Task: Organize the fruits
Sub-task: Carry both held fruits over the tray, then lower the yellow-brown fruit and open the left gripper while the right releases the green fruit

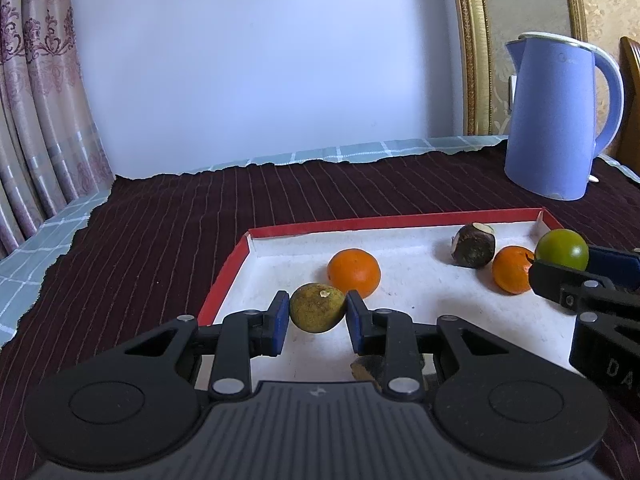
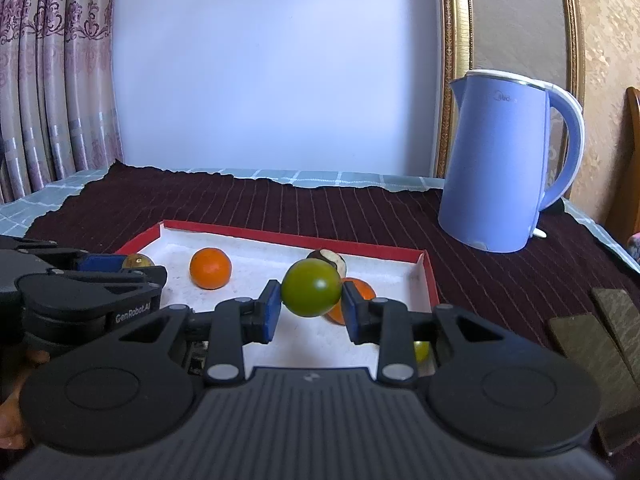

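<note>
Now each fingers [image 1: 280, 320] pair clamps one fruit [image 1: 317, 308].

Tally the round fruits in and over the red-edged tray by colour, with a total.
Orange: 2
Bright green, in the right gripper: 1
Dull brownish-green, in the left gripper: 1
Dark brown: 1
Total: 5
</note>
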